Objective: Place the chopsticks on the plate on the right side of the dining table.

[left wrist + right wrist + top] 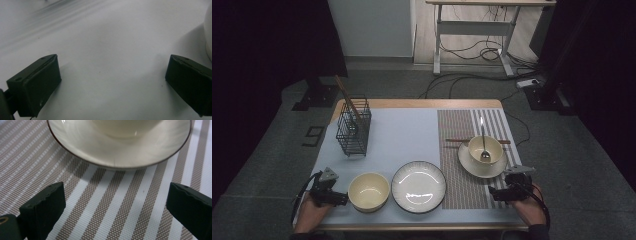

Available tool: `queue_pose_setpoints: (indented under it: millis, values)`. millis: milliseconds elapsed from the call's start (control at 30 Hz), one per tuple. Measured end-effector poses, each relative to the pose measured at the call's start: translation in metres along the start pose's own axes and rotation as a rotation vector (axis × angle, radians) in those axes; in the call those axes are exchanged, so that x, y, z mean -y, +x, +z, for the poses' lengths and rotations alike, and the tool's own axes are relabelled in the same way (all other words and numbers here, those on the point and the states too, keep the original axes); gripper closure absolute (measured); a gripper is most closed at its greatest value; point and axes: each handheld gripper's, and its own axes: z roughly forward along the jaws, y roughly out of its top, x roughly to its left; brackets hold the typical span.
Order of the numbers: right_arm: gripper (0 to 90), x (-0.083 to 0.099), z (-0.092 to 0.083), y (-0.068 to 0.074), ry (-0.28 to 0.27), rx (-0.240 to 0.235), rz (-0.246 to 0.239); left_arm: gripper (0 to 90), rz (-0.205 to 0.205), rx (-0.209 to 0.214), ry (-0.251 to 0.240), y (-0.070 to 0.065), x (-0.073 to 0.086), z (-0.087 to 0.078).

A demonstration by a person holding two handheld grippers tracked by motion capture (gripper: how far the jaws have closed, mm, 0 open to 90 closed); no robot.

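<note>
My left gripper (343, 199) rests low at the table's front left, open, just left of an empty cream bowl (369, 191); its jaws stand wide apart over bare pale cloth (110, 50), and the bowl's white side (208, 32) shows at the right edge. My right gripper (495, 192) is open at the front right on the striped placemat (462, 175), near a cream saucer (467, 159) that carries a cream bowl (485, 149) with a metal spoon (483, 142) in it. In the right gripper view the saucer (117, 152) lies just beyond the open jaws (115, 212).
A ribbed white plate (418, 186) sits between the two bowls. A black wire basket (353, 131) holding wooden chopsticks (346, 95) stands at the back left. A chopstick pair (456, 140) lies on the placemat behind the saucer. Beyond the table, a desk frame (472, 30) and cables (472, 50) on the floor.
</note>
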Motion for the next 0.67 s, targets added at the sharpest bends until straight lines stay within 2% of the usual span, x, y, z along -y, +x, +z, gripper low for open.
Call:
queue_pose_setpoints:
  millis: [233,300,667]
  values:
    - [1.7,0.007,0.011,-0.004,0.028,-0.018,0.010,0.0,0.000,0.001,0.000,0.000,0.000,0.000]
    - [0.2,0.010,0.016,-0.006,0.051,-0.018,0.006,0.0,0.000,0.000,0.000,0.000,0.000,0.000]
    - [0.0,0.015,0.017,-0.007,0.013,-0.027,0.016,0.0,0.001,0.001,0.001,0.000,0.000,0.000]
